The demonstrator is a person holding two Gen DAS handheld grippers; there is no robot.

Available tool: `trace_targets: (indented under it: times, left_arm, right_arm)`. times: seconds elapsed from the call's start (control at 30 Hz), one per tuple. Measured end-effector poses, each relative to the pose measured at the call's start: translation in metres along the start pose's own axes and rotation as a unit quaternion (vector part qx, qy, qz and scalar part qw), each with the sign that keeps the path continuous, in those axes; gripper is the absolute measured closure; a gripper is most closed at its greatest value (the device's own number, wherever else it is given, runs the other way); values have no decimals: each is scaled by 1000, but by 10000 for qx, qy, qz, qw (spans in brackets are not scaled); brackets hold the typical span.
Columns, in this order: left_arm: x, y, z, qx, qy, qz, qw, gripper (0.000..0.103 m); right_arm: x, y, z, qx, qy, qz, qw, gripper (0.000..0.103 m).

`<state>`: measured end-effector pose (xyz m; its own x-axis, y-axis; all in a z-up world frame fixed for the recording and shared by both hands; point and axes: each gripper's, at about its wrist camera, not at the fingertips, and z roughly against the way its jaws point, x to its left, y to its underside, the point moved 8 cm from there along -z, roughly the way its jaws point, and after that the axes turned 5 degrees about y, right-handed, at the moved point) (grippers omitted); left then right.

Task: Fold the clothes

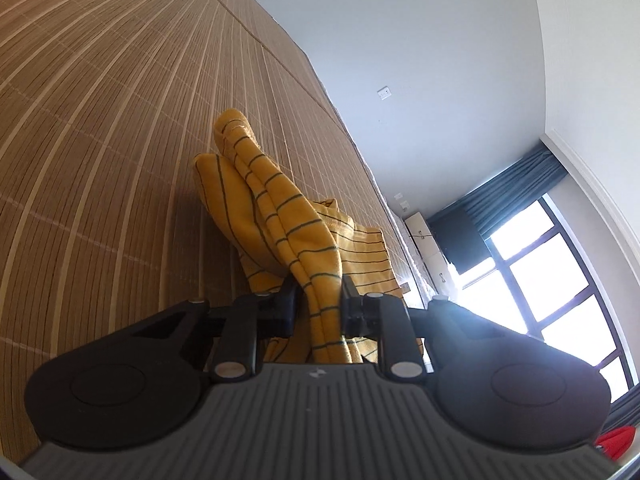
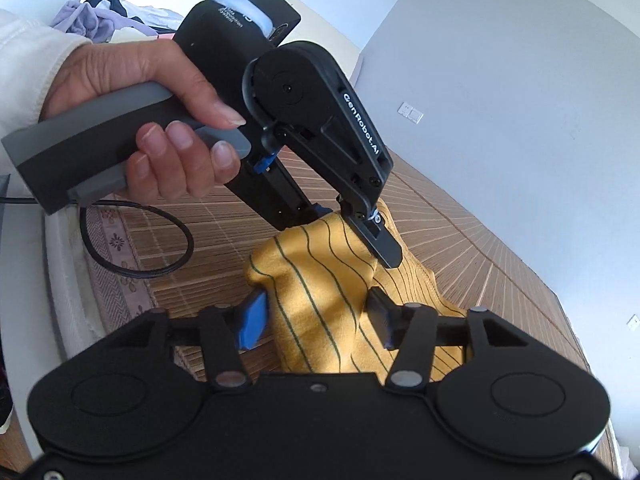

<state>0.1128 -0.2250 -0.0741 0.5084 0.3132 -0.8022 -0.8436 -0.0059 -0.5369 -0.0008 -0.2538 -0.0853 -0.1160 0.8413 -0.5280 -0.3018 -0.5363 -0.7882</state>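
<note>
A yellow garment [image 1: 280, 216] with thin dark stripes lies bunched on a bamboo mat [image 1: 100, 120]. My left gripper [image 1: 319, 300] is shut on a twisted fold of it, and the cloth runs forward from the jaws across the mat. In the right wrist view the same garment [image 2: 320, 280] is lifted into a hump. My right gripper [image 2: 316, 316] has its blue pad and its black finger pressed against either side of a thick bunch. The left gripper [image 2: 360, 236] pinches the top of that hump just ahead, held by a person's hand [image 2: 160, 120].
The mat [image 2: 460, 232] ends at a white wall. A black cable [image 2: 132, 268] loops on the mat's left edge. Loose clothes [image 2: 100, 16] are piled behind the hand. A window with blue curtains [image 1: 520, 200] is at the far right, and a red object [image 1: 616, 440] sits low right.
</note>
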Motion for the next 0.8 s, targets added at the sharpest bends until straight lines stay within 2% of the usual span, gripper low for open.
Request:
trace_targets:
  times: [0.1, 0.2, 0.27, 0.4, 0.53, 0.63, 0.73, 0.8]
  left_arm:
    - [-27, -13, -12, 43, -36, -407, 9992, 80]
    - [-65, -26, -37, 167, -18, -834, 9964, 80]
    - [-94, -29, -63, 323, -18, -1197, 9923, 80]
    - [-144, -14, -132, 671, -271, -1983, 9775, 80]
    - [-159, 24, -212, 1004, -683, -2590, 9582, 80]
    - [-155, 51, -251, 1355, -690, -2641, 9524, 80]
    - [-153, 62, -256, 1367, -645, -2754, 9494, 79]
    - [-157, 53, -240, 1113, -635, -2897, 9485, 79]
  right_arm:
    - [-30, -8, 10, -210, 62, -729, 9971, 88]
    - [-71, -9, 29, -454, 227, -1498, 9874, 88]
    - [-102, -1, 41, -561, 379, -2082, 9757, 88]
    - [-160, 40, 62, -593, 644, -3320, 9392, 88]
    - [-202, 105, 62, -216, 685, -4485, 8909, 88]
    - [-211, 144, 57, 334, 700, -4978, 8638, 87]
    - [-213, 160, 57, 607, 661, -5130, 8537, 81]
    - [-213, 163, 59, 688, 676, -5088, 8555, 78]
